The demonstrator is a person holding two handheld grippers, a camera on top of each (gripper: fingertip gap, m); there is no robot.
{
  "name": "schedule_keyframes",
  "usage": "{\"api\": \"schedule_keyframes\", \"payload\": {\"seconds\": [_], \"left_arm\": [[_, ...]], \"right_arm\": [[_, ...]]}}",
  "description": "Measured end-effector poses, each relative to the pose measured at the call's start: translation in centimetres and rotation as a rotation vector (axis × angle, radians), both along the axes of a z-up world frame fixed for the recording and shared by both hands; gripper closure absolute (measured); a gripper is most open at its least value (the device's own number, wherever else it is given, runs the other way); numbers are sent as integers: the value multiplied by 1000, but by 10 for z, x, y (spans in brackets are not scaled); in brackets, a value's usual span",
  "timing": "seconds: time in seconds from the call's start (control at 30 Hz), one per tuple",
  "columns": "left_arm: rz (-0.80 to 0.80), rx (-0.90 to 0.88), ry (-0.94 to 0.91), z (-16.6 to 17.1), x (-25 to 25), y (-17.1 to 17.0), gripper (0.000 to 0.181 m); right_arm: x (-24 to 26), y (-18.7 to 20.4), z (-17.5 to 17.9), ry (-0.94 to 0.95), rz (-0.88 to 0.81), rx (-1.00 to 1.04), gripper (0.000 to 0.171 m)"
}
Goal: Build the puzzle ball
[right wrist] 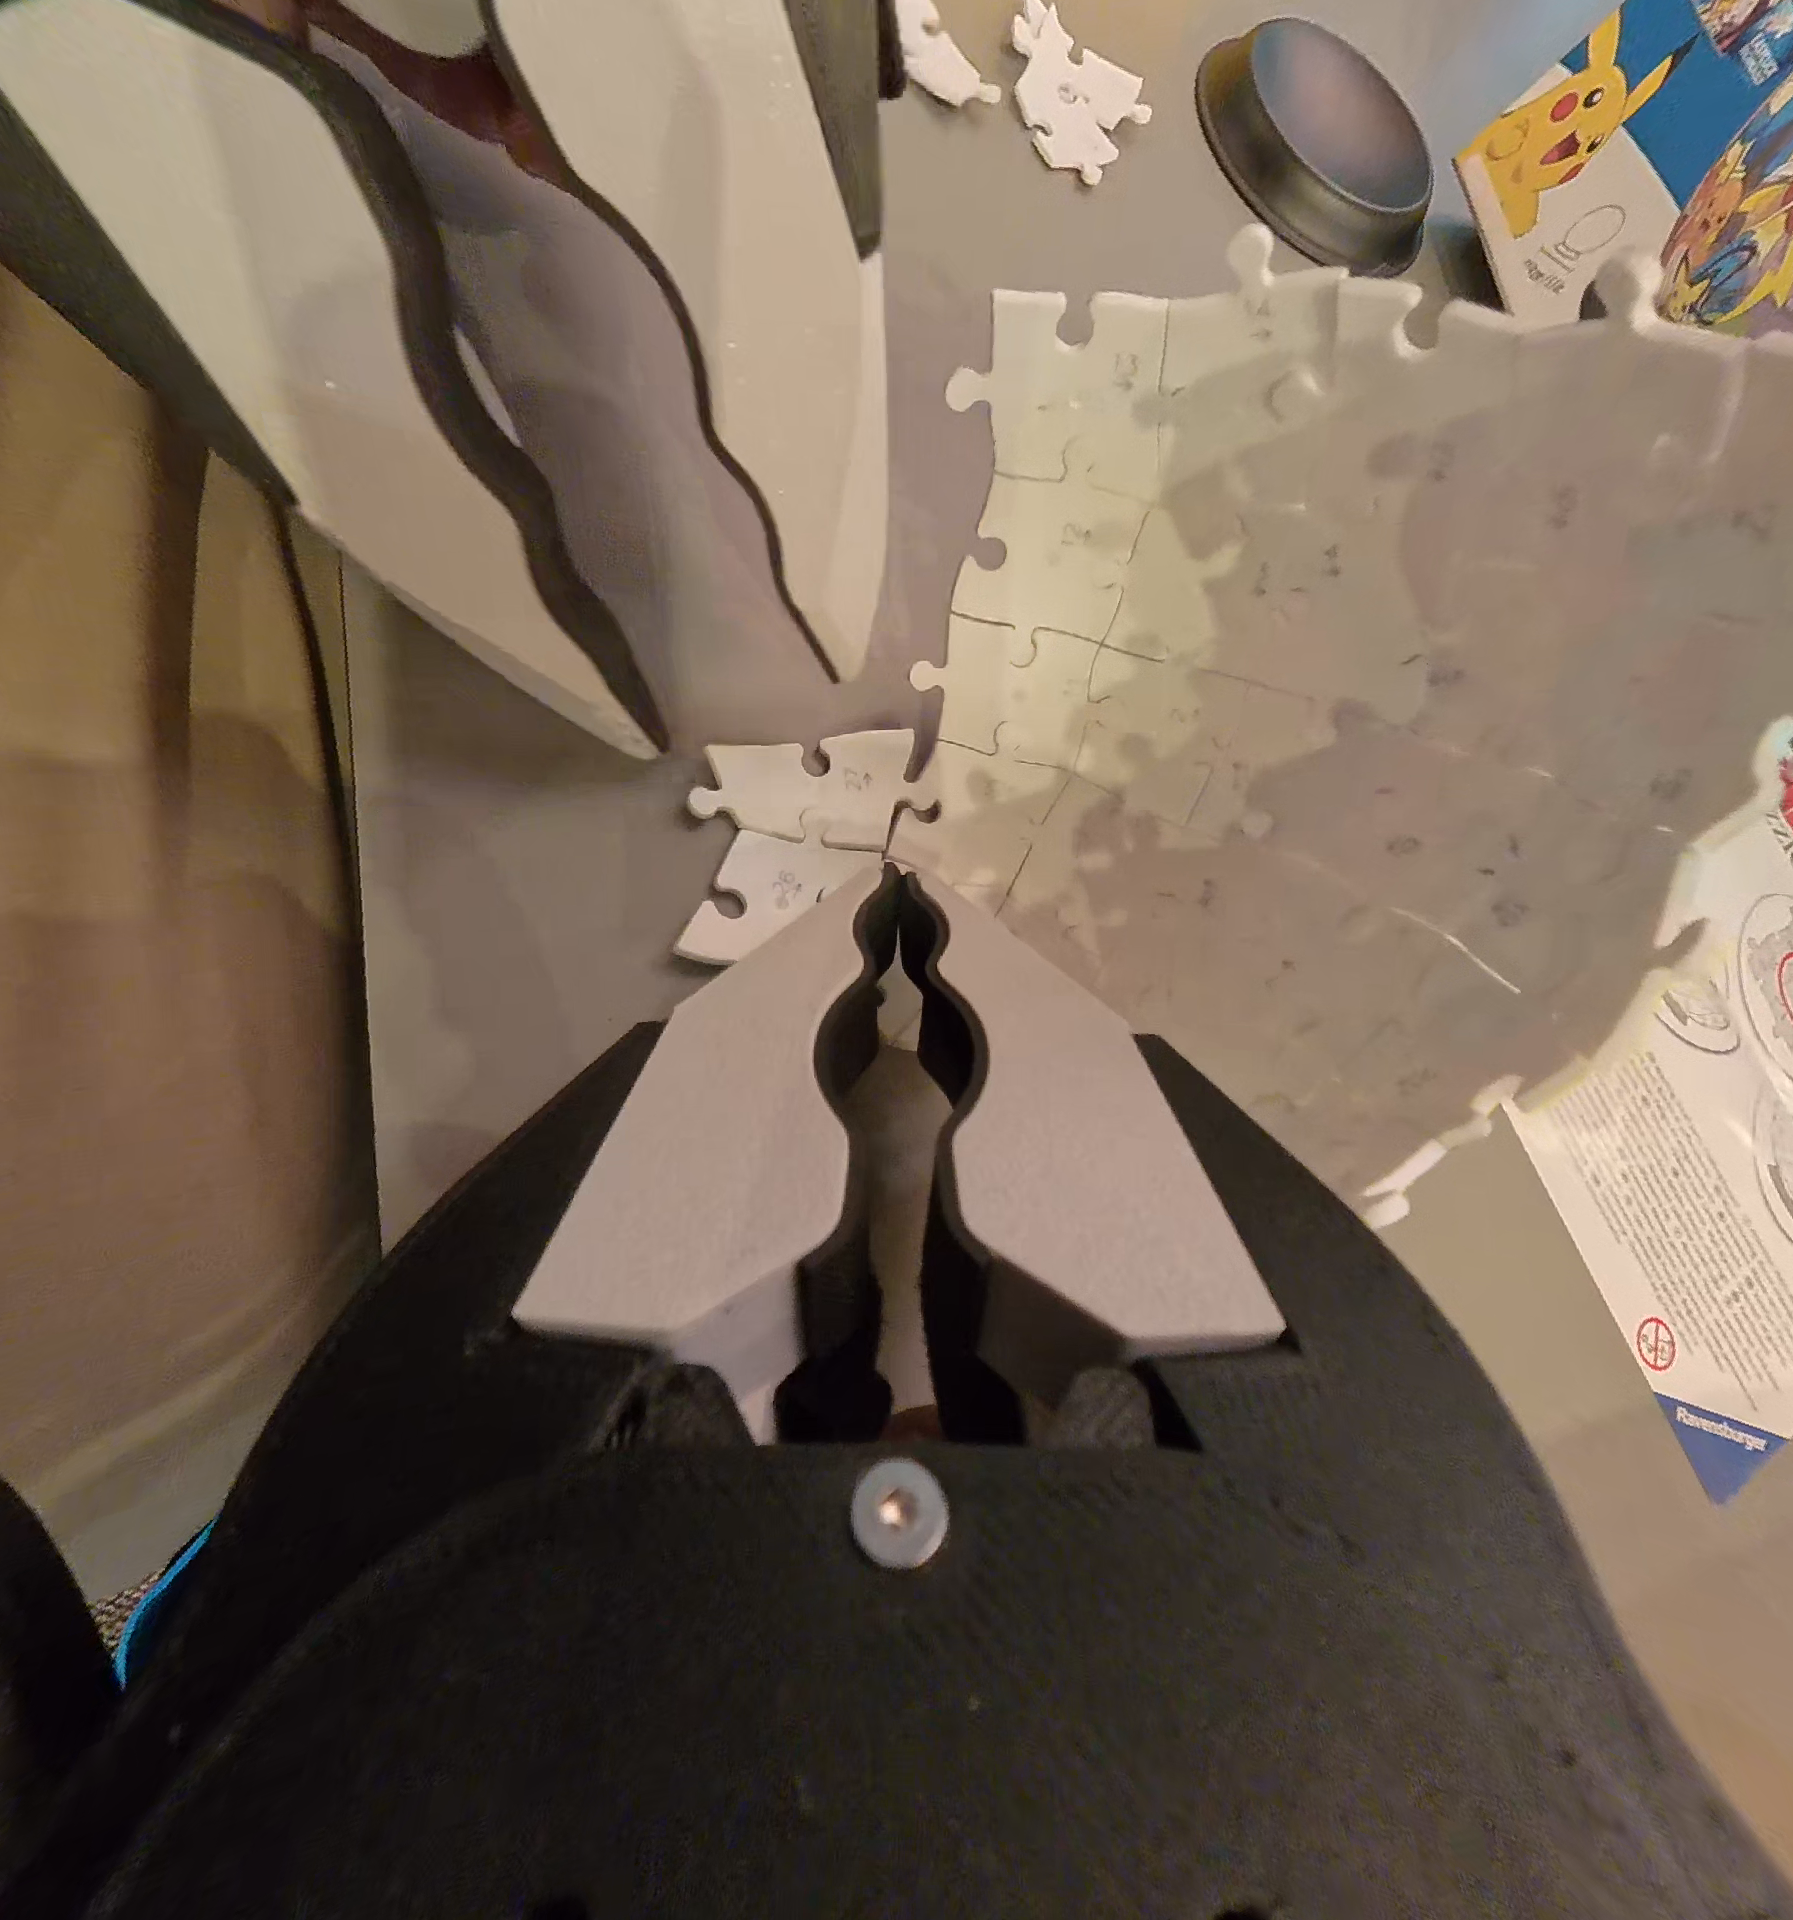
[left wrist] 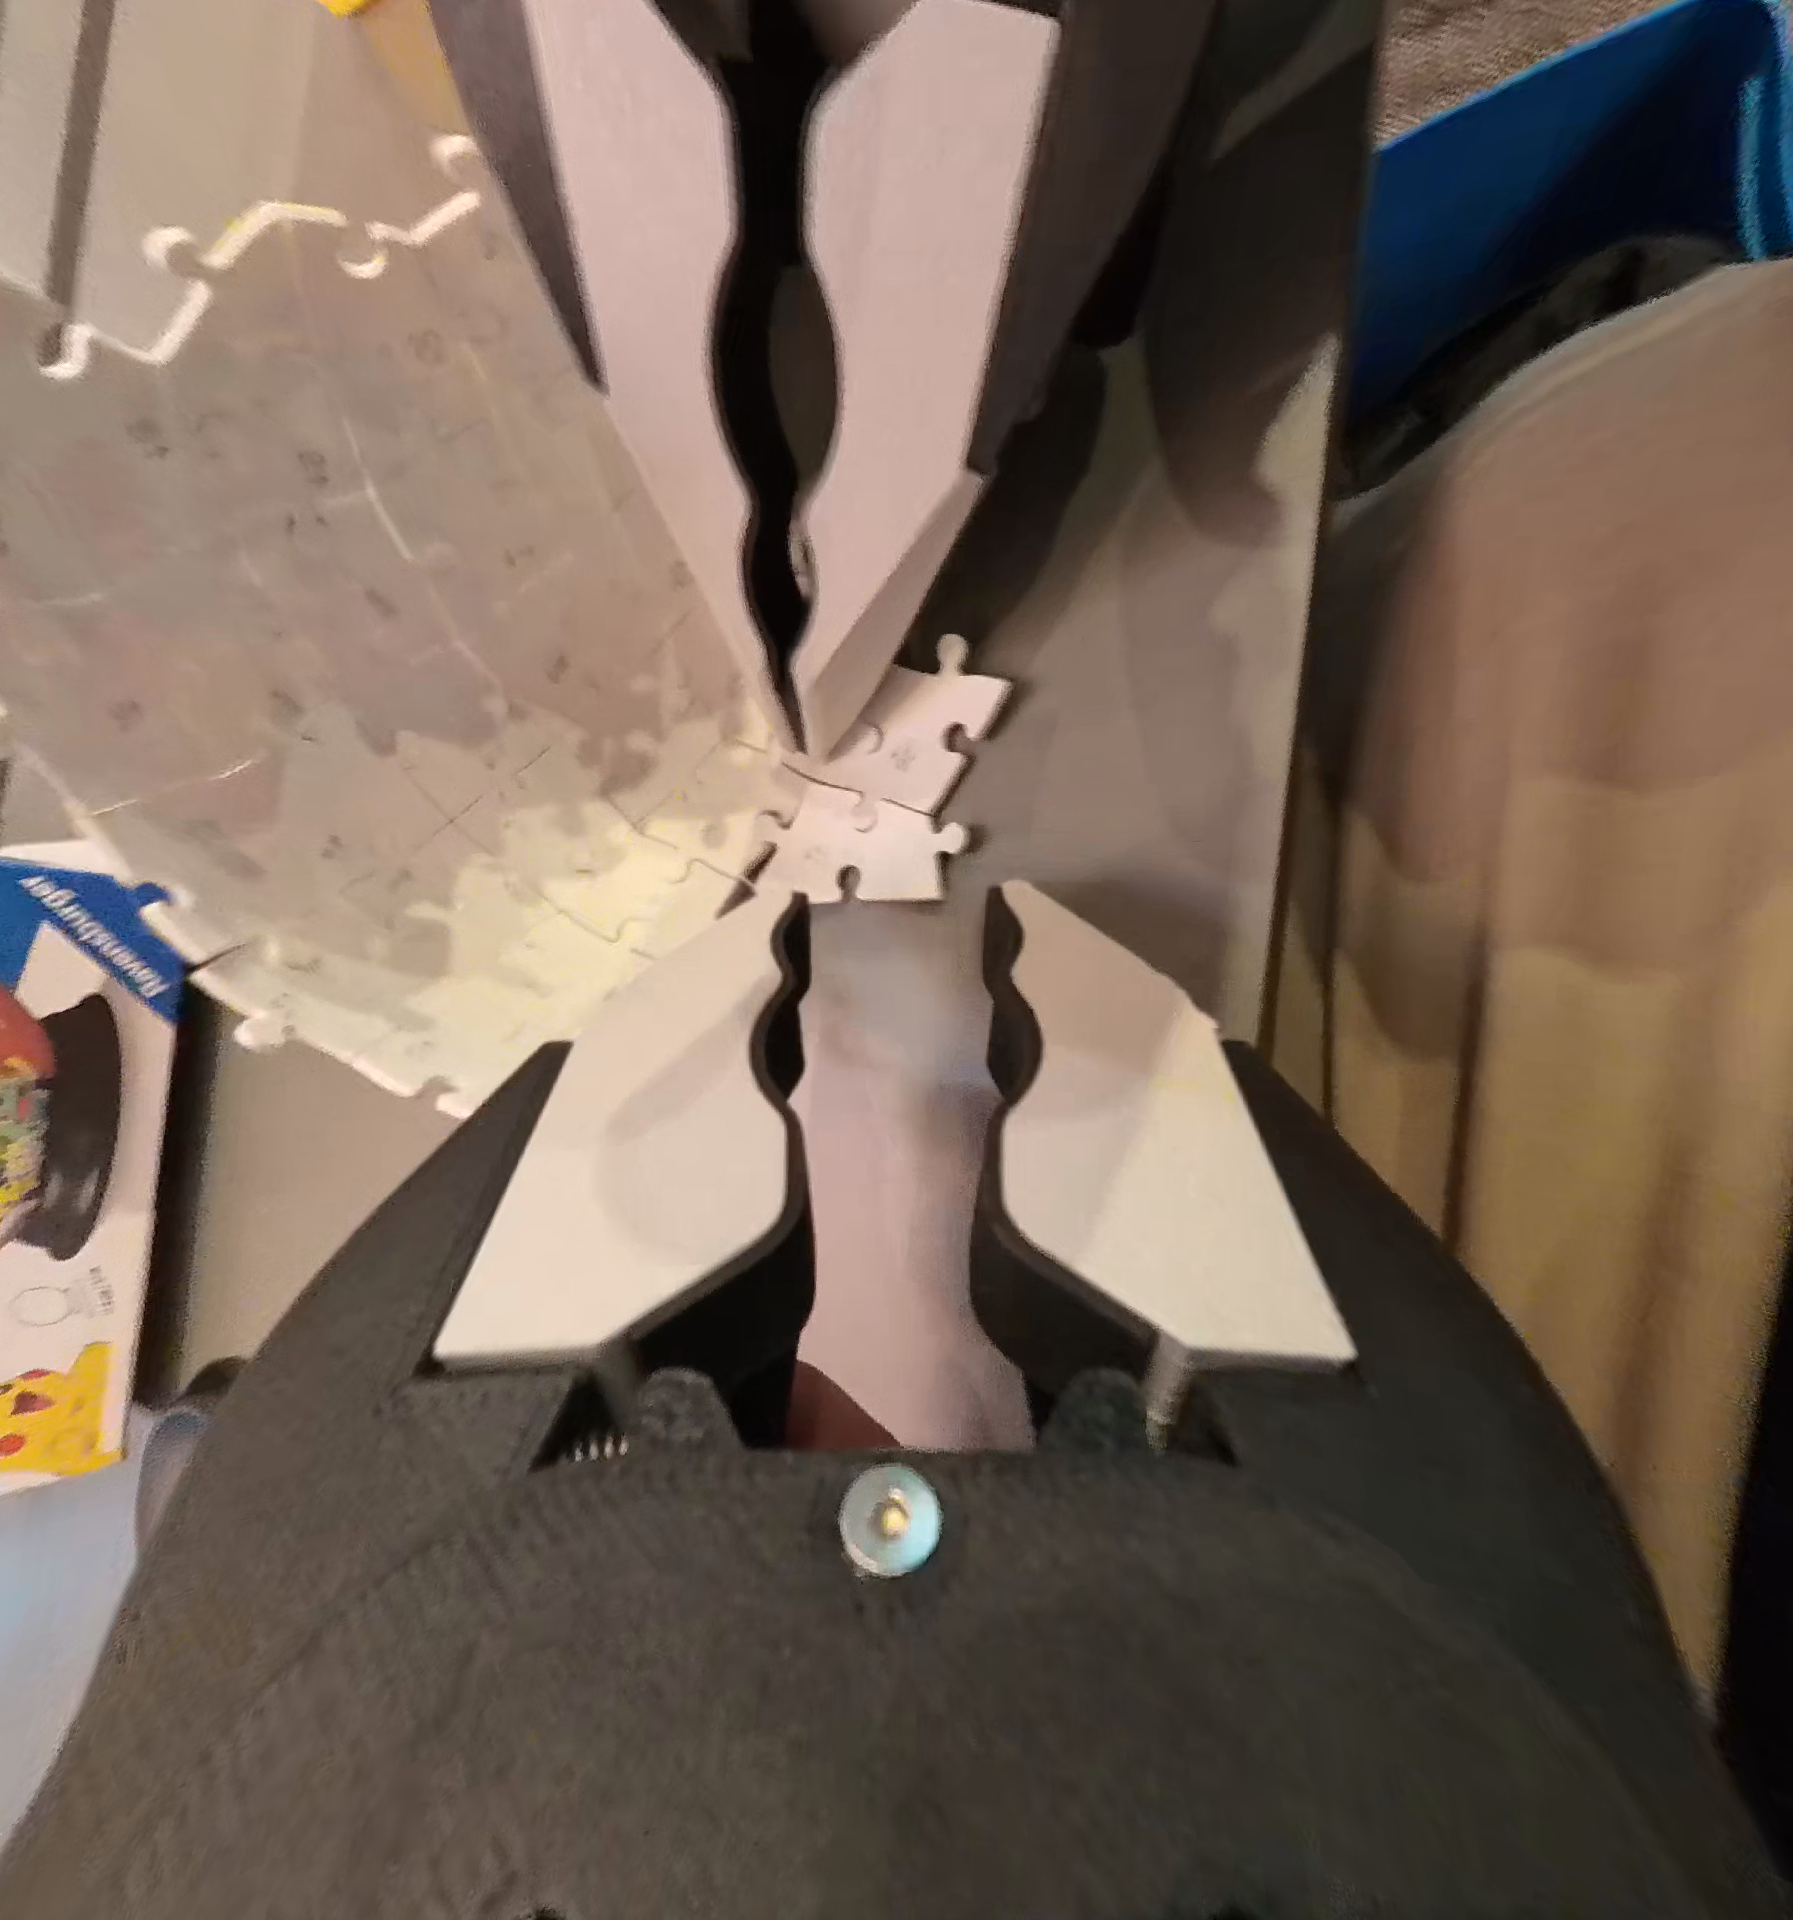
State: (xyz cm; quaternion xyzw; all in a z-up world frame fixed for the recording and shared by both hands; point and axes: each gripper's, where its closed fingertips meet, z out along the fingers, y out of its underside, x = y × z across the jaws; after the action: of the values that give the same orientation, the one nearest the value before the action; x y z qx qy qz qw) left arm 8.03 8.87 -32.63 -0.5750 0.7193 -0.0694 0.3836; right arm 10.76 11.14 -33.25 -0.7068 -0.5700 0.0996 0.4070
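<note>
Left wrist view: left claw (left wrist: 892, 914) open, fingers clearly apart, nothing between them. Its tips sit just below the edge pieces (left wrist: 897, 800) of the puzzle ball shell (left wrist: 331, 623), a curved, partly built white sheet seen from its unprinted side, held up off the grey table (left wrist: 1131, 727). Right claw (left wrist: 793, 717) comes in from the top, closed to a thin slit, tips pinching the shell's edge where those loose-looking corner pieces join. Puzzle box (left wrist: 30, 1122) at the left edge of the view, partly under the shell. Blue bin (left wrist: 1557, 187) in the top right corner, beige fabric (left wrist: 1557, 935) down the right side. View is motion-blurred.

Right wrist view: right claw (right wrist: 894, 883) closed, tips together on the shell's edge, gripping the puzzle ball shell (right wrist: 1287, 675) where it meets the projecting pieces (right wrist: 819, 800). Shell spreads to the right and up, inner side facing the camera. Left claw (right wrist: 757, 707) enters from the top left, fingers spread, tips just above the projecting pieces; contact cannot be told. On the table (right wrist: 518, 935): loose white pieces (right wrist: 1068, 94) near the top edge, dark round stand (right wrist: 1318, 156) just right of them, puzzle box (right wrist: 1702, 156) in the top right corner, instruction leaflet (right wrist: 1702, 1195) on the right side, partly under the shell. Beige fabric (right wrist: 92, 779) along the left.
</note>
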Motion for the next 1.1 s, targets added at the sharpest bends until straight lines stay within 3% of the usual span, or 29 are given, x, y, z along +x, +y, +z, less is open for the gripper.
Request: {"api": "schedule_keyframes", "payload": {"seconds": [0.5, 1.1], "left_arm": [[-70, 234, 7, 3, 5, 9, 162], [-38, 293, -55, 11, 8, 14, 165]], "right_arm": [[1, 1, 0, 3, -2, -3, 171], [3, 2, 1, 0, -20, 4, 171]]}}
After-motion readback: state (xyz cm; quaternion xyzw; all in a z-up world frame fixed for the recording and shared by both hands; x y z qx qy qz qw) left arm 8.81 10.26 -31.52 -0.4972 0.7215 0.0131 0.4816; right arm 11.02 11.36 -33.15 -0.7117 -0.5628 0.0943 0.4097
